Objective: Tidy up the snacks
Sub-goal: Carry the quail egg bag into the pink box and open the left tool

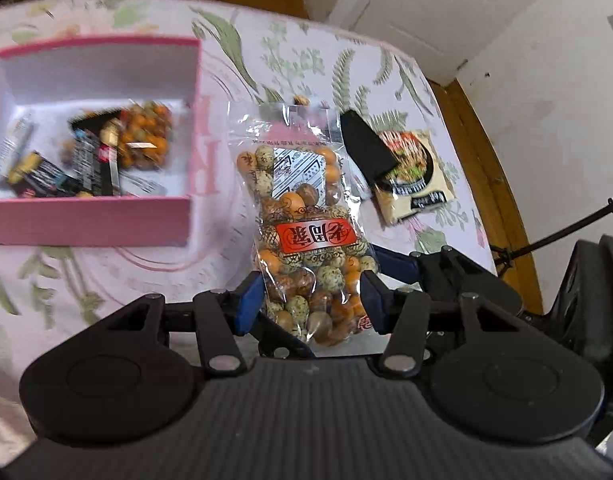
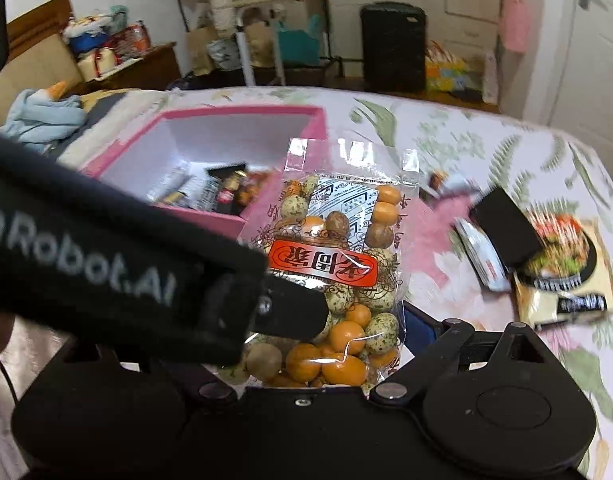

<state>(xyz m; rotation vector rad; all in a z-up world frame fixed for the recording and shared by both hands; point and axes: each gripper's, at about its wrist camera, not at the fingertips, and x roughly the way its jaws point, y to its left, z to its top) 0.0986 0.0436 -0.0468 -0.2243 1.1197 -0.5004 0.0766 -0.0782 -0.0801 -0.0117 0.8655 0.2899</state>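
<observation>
The left gripper (image 1: 310, 300) pinches a clear bag of coated nuts (image 1: 306, 236) above the floral bed (image 1: 106, 280); the right gripper (image 2: 334, 344) seems clamped on it too. Next comes carrying it left over the pink box's (image 1: 86, 222) wall. A noodle packet (image 1: 414, 176) lies apart

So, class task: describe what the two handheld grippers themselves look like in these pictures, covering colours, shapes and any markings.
The left gripper has a black ribbed body, two round black discs, black linkage bars with silver pivot pins, and blue finger pads. The right gripper has the same black build with silver pins and a dark blue finger. A black strap with pale grey lettering ending "nRobot.AI" crosses the right wrist view.
</observation>
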